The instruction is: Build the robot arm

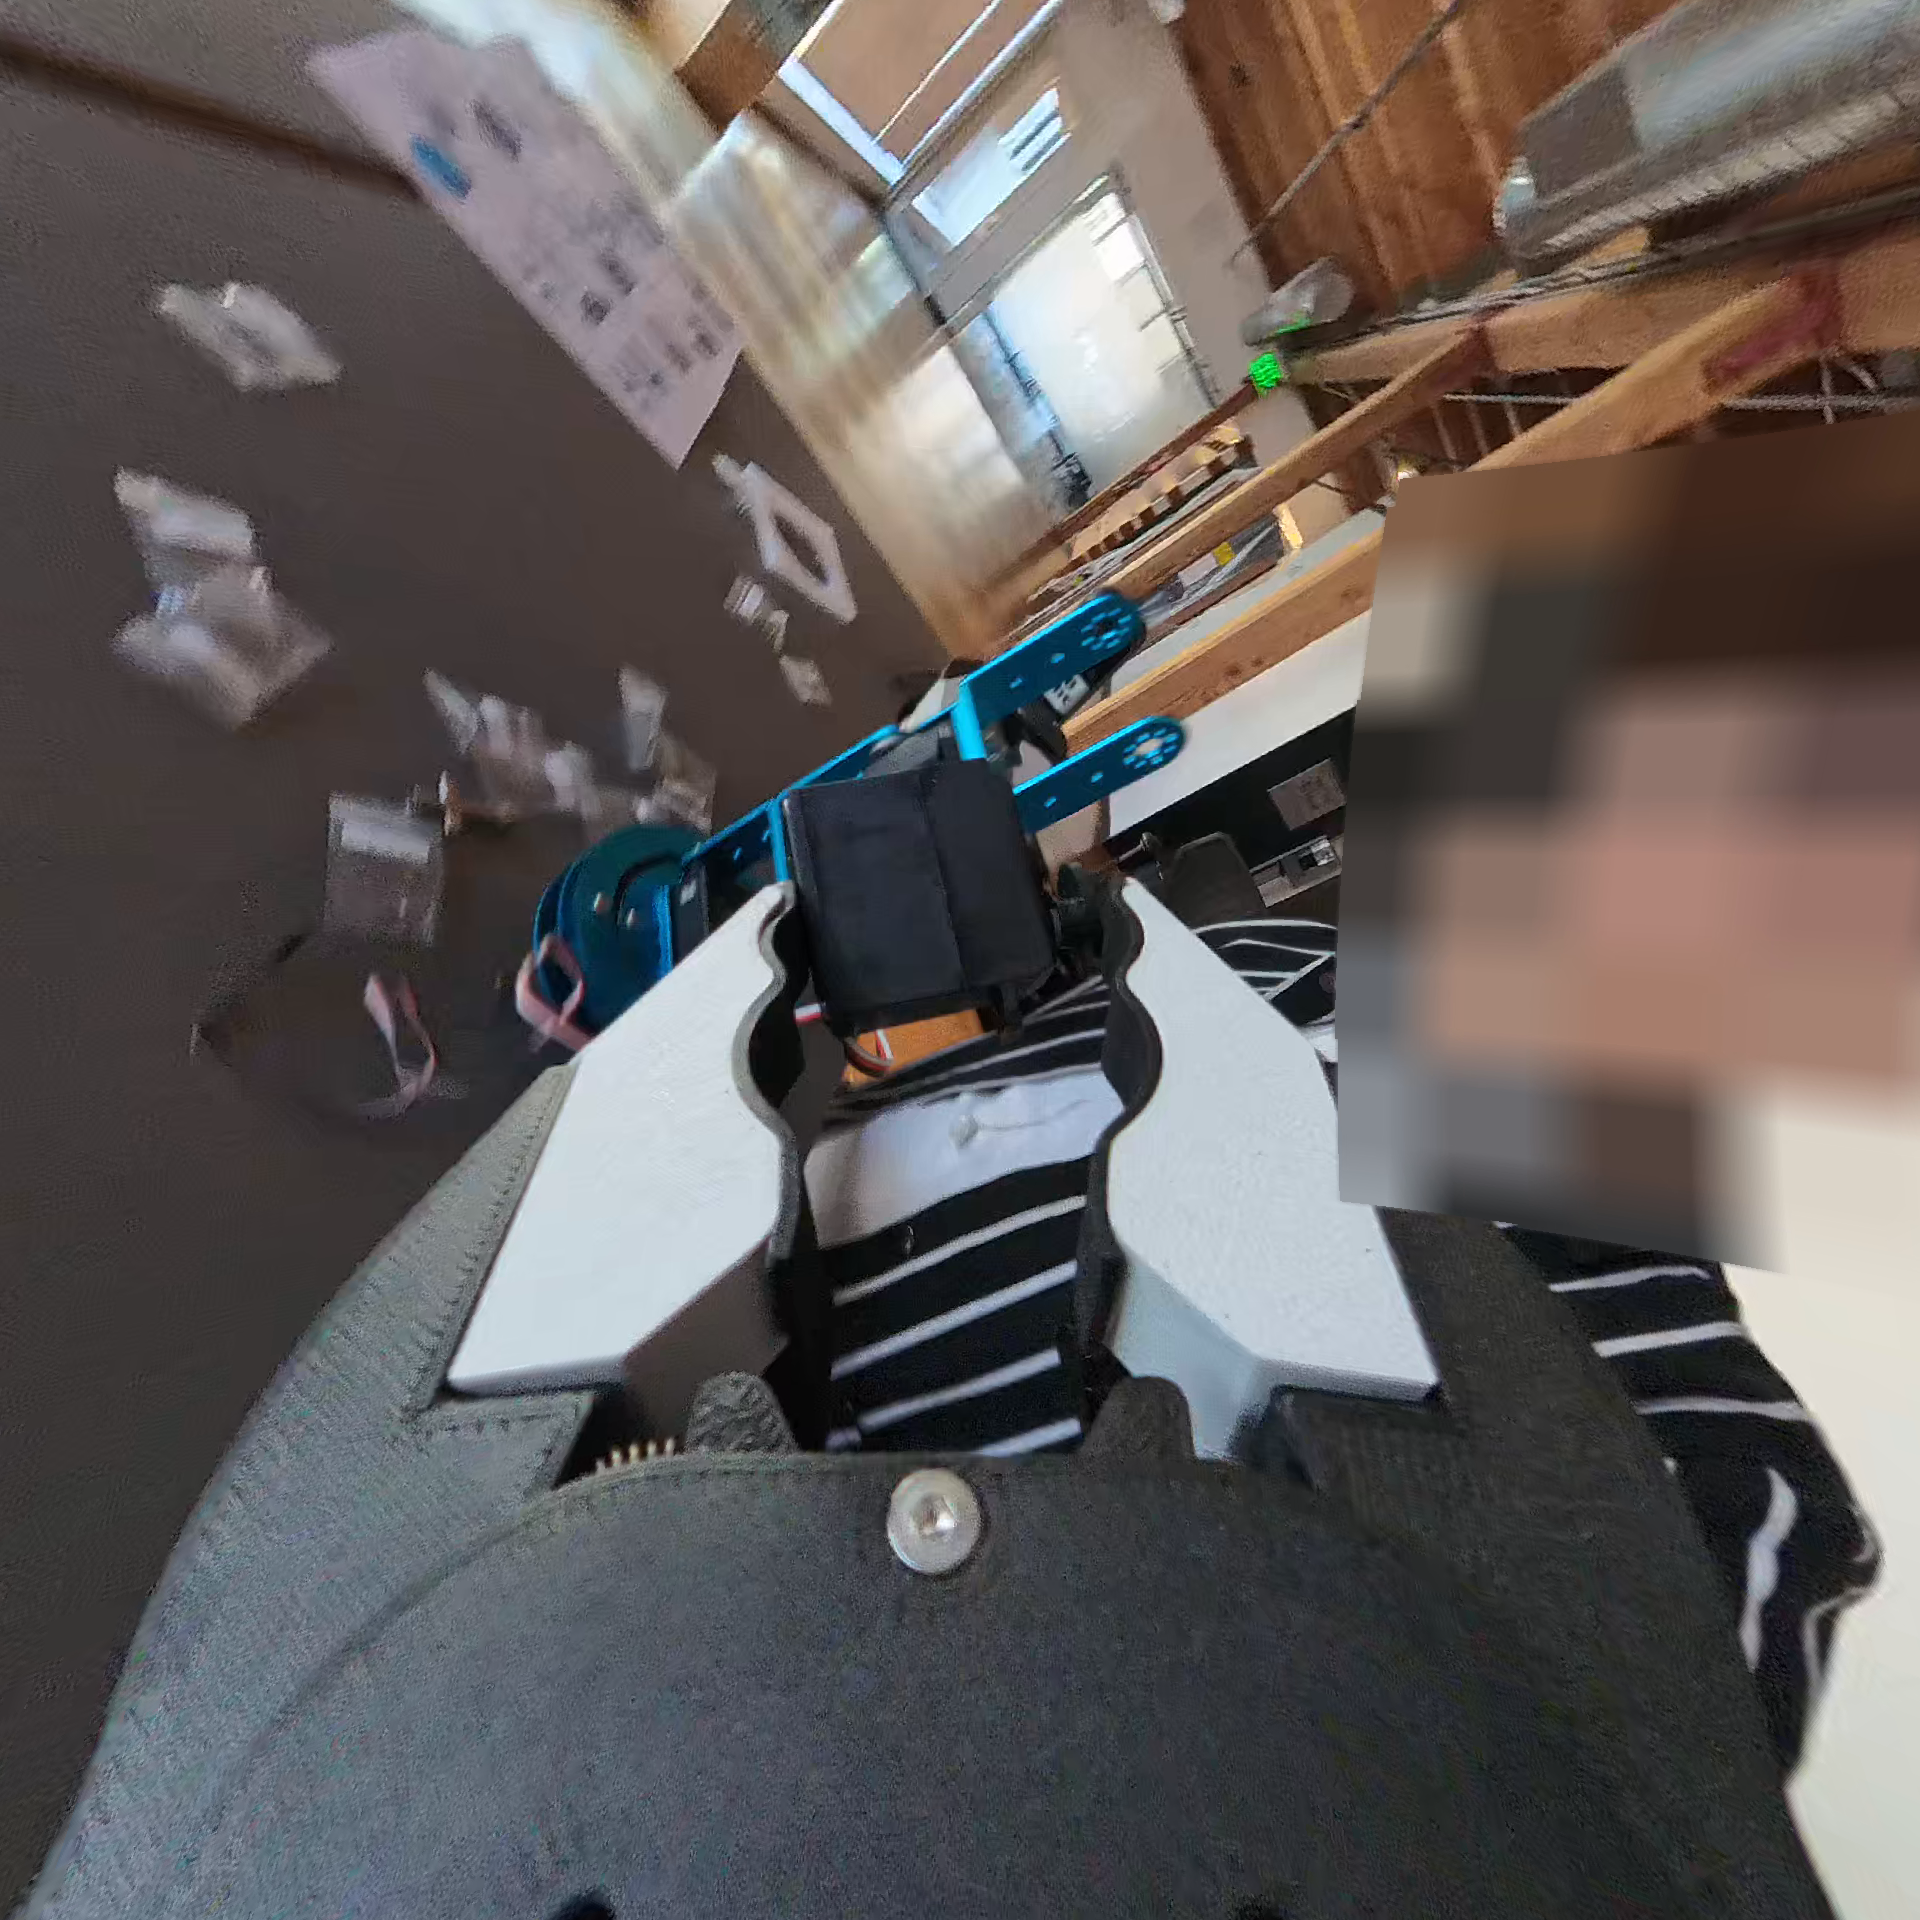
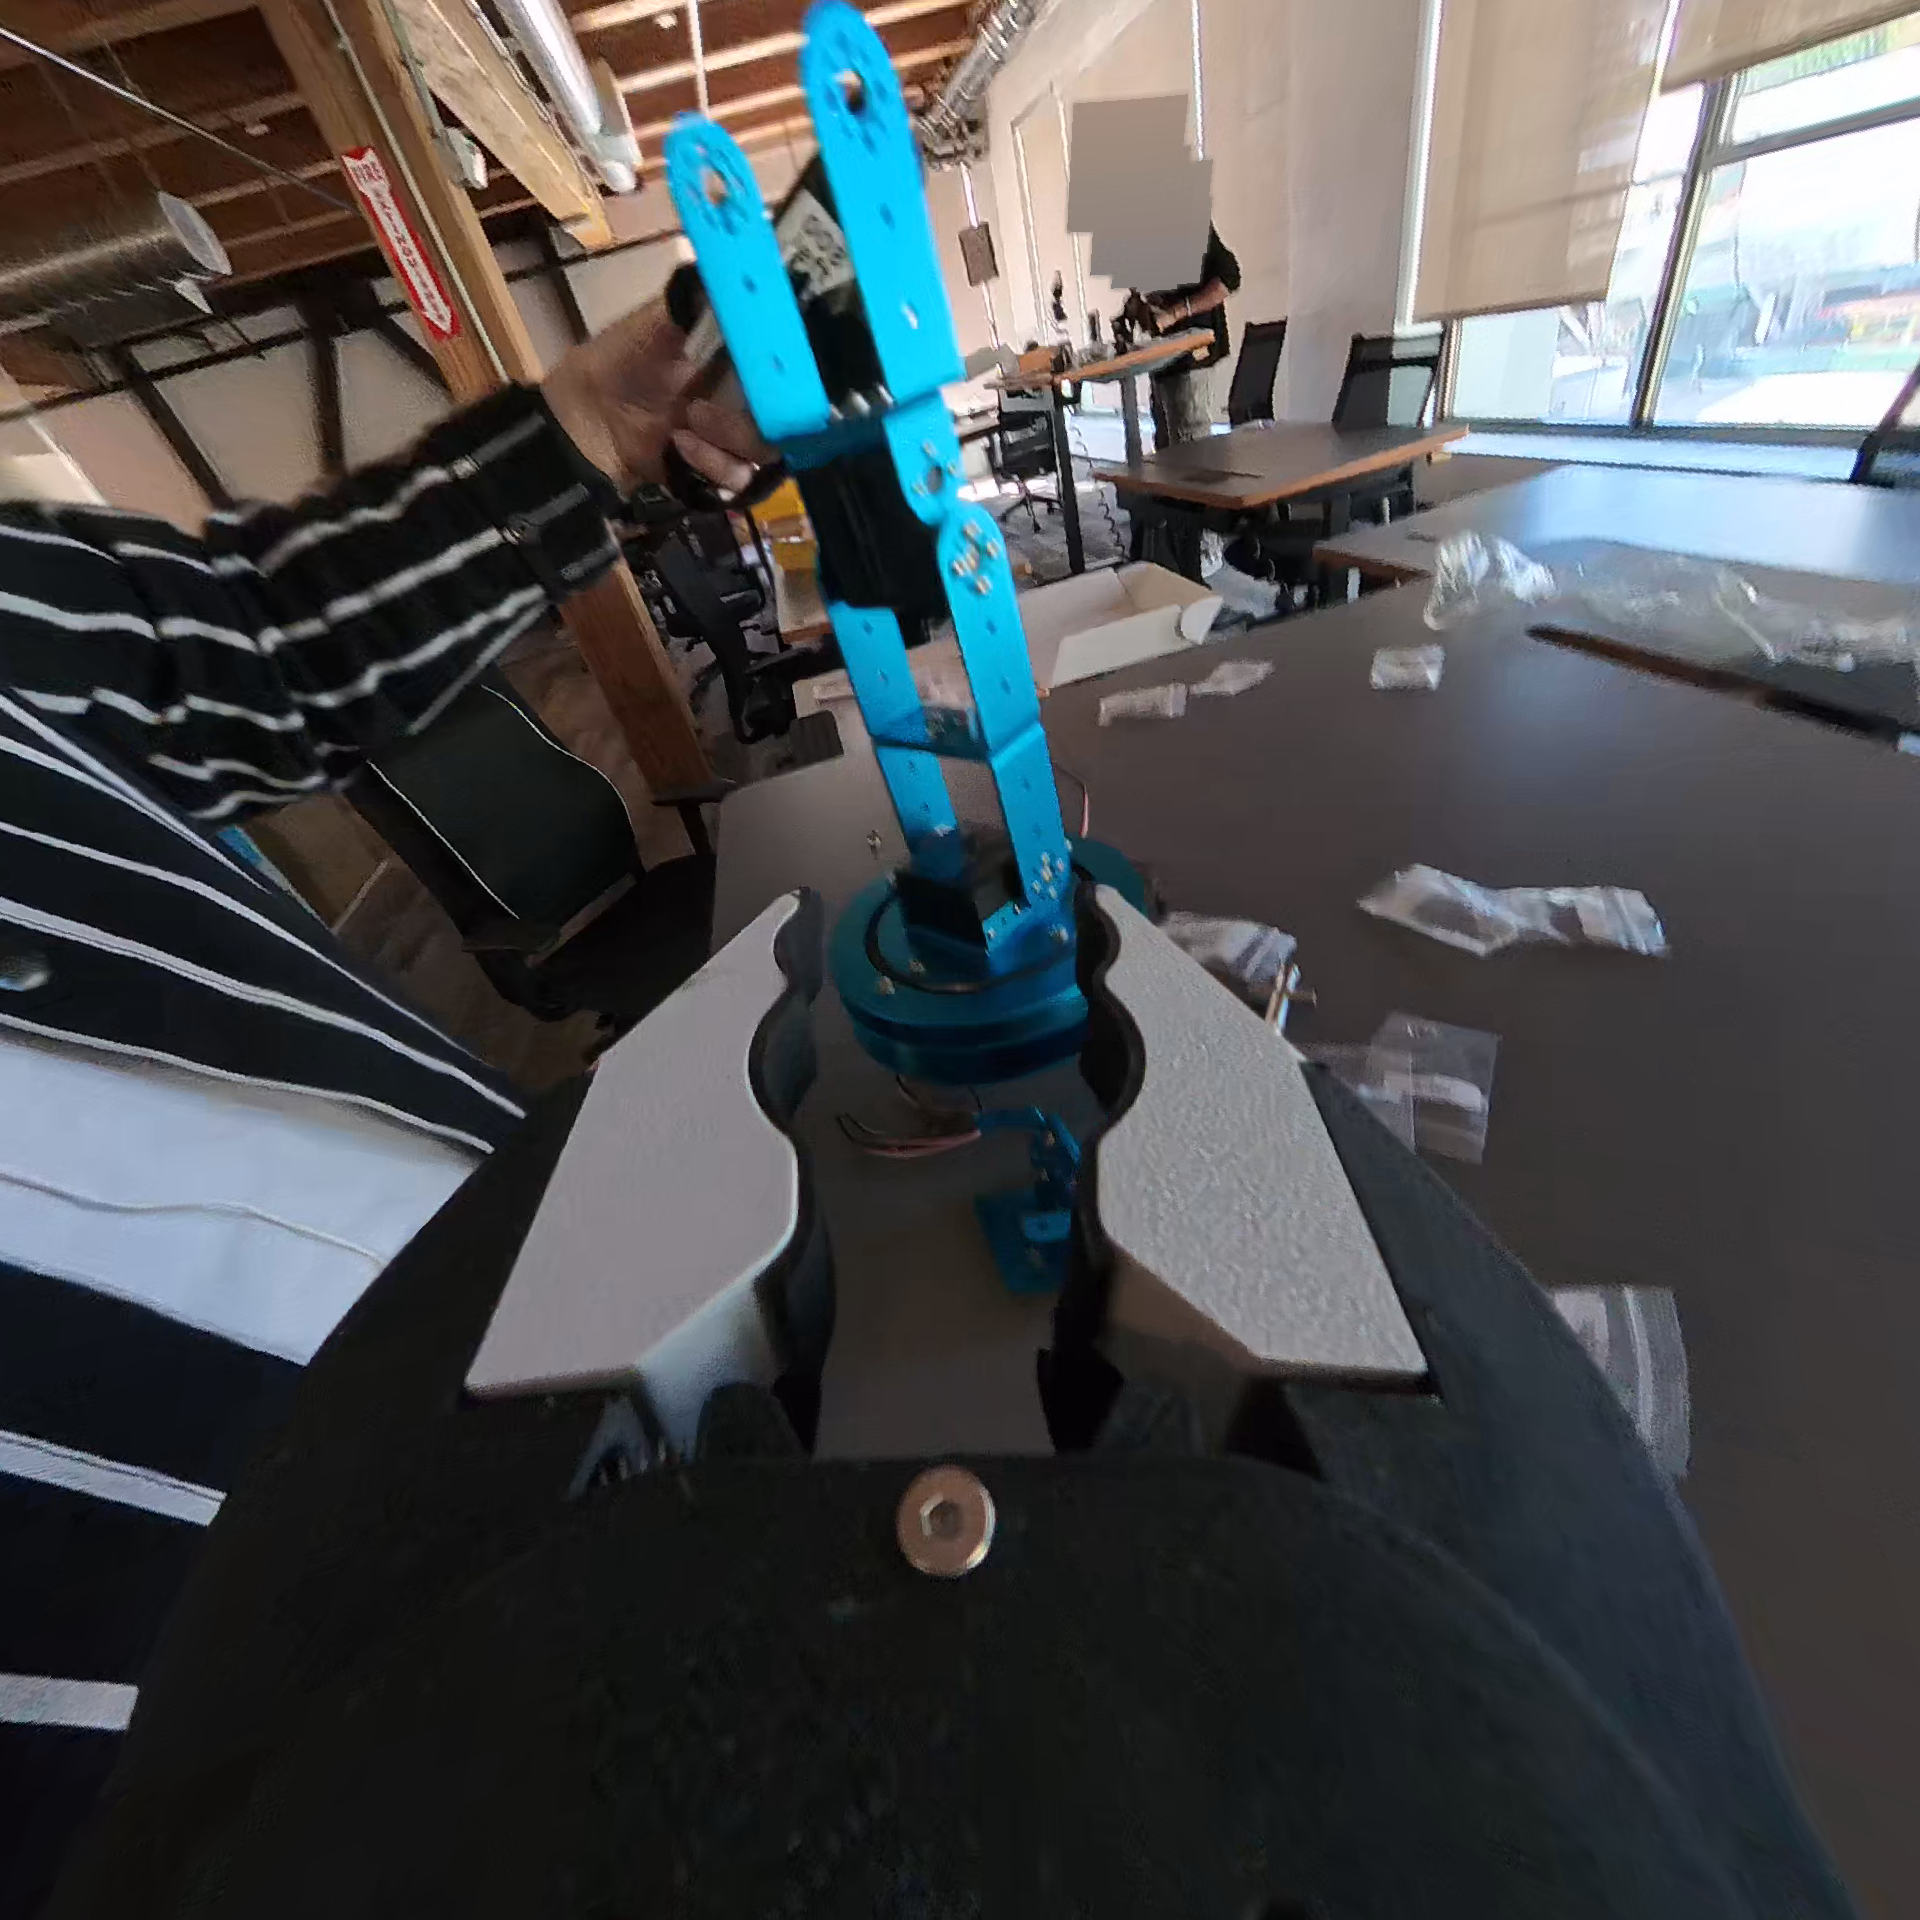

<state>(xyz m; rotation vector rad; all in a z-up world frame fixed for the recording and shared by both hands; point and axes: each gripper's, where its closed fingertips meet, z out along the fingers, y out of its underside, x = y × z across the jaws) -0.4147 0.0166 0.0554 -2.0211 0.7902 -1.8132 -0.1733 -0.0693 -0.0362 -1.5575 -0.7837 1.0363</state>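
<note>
A blue metal robot-arm kit (image 2: 883, 416) with black servos stands up from a round blue base (image 2: 956, 987). My right gripper (image 2: 951, 935) is shut on that base, one finger on each side, and holds it over the table's near end. A small blue bracket (image 2: 1029, 1216) and wires hang under the base. My left gripper (image 1: 951, 914) is shut on a black servo block (image 1: 914, 894) higher up the arm. The blue end brackets (image 1: 1049, 665) stick out beyond it, and the base (image 1: 613, 914) shows to the left. A hand in a striped sleeve (image 2: 312, 623) reaches behind the arm.
Several small clear bags of parts (image 2: 1507, 914) lie scattered on the dark table (image 2: 1455, 810); they also show in the left wrist view (image 1: 208, 623). A printed paper sheet (image 1: 561, 229) and an open white box (image 2: 1122, 623) lie farther off. A wooden post (image 2: 582, 520), chairs, and a person at a desk (image 2: 1195, 332) are behind. The tips of one gripper are about 30 cm away from the tips of the other.
</note>
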